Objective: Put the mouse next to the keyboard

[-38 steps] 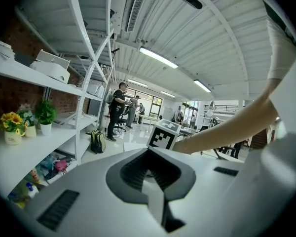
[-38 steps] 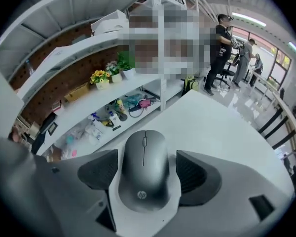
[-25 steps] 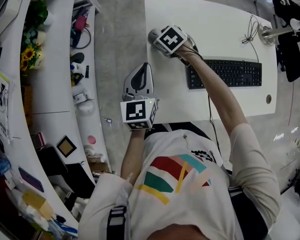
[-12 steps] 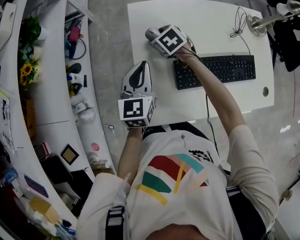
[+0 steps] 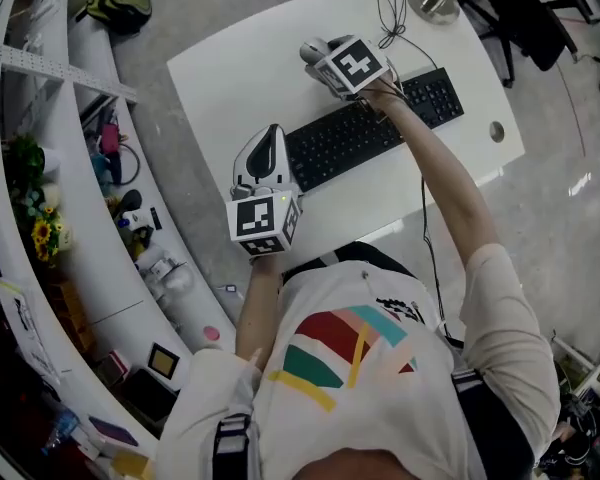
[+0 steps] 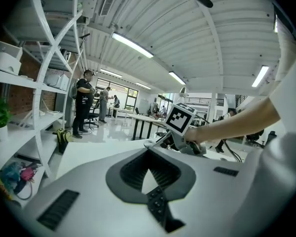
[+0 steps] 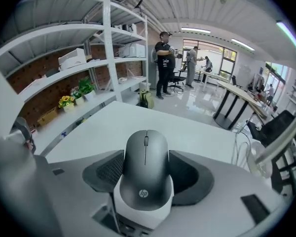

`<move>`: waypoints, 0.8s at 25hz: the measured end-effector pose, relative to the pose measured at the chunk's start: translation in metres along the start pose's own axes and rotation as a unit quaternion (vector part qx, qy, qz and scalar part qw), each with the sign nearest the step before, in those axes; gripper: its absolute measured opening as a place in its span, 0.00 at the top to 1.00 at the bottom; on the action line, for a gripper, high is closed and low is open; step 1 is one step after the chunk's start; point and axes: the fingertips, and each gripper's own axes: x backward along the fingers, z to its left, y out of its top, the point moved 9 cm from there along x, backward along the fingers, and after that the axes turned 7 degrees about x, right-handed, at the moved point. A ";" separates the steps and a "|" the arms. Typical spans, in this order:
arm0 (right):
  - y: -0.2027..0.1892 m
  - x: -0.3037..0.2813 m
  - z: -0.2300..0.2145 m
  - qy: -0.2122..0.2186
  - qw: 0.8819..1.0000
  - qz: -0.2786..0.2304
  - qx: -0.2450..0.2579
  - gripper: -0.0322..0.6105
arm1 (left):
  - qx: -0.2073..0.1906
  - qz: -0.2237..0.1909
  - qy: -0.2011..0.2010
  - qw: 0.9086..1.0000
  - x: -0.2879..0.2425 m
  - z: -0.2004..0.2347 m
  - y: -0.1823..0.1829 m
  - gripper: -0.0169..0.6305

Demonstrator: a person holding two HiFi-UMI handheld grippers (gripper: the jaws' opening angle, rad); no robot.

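**Mouse pinched in my right hand-held gripper, past the keyboard**

My right hand-held gripper (image 7: 145, 174) is clamped on the mouse (image 7: 145, 167). Its jaws stand wide, one dark pad pressed against each flank, and the scroll wheel points away from me. From the head view, the mouse (image 5: 314, 50) sits at the tip of that hand-held gripper (image 5: 325, 58). It is beyond the far long edge of the keyboard (image 5: 365, 133), towards its left half, and my forearm reaches across the keys to get there. I cannot tell whether the mouse touches the bench (image 5: 230, 68) or hangs just above it.

My left hand-held gripper (image 6: 148, 154) has its jaws pressed together at the tips, with nothing between them. In the head view it (image 5: 267, 158) is just beside the left end of the keyboard, over the near-left part of the bench, pointing roughly towards my right one.

A thin cable (image 5: 388, 8) lies coiled on the bench near the far corner. White shelves (image 7: 108, 58) stand off to the left, with yellow flowers (image 7: 65, 101) on a lower one.
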 end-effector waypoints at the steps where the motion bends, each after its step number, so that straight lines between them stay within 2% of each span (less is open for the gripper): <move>1: -0.011 0.008 -0.014 -0.008 1.000 -0.001 -0.014 0.49 | -0.003 0.003 -0.010 1.000 -0.008 -0.008 -0.001 0.90; 6: -0.063 0.051 -0.074 -0.037 0.996 -0.032 -0.073 0.49 | -0.014 0.017 -0.054 0.998 -0.040 -0.048 -0.006 0.91; 9: -0.112 0.079 -0.113 -0.092 0.990 0.013 -0.106 0.49 | -0.018 0.027 -0.066 0.997 -0.053 -0.069 -0.011 0.90; 11: -0.137 0.094 -0.134 -0.114 0.986 0.024 -0.120 0.49 | -0.026 0.035 -0.071 0.997 -0.060 -0.082 -0.014 0.91; 16: -0.194 0.123 -0.174 -0.142 0.978 0.035 -0.151 0.49 | -0.039 0.060 -0.082 0.994 -0.072 -0.108 -0.026 0.91; 20: -0.231 0.130 -0.184 -0.147 0.973 0.044 -0.172 0.49 | -0.056 0.082 -0.099 0.990 -0.076 -0.127 -0.032 0.91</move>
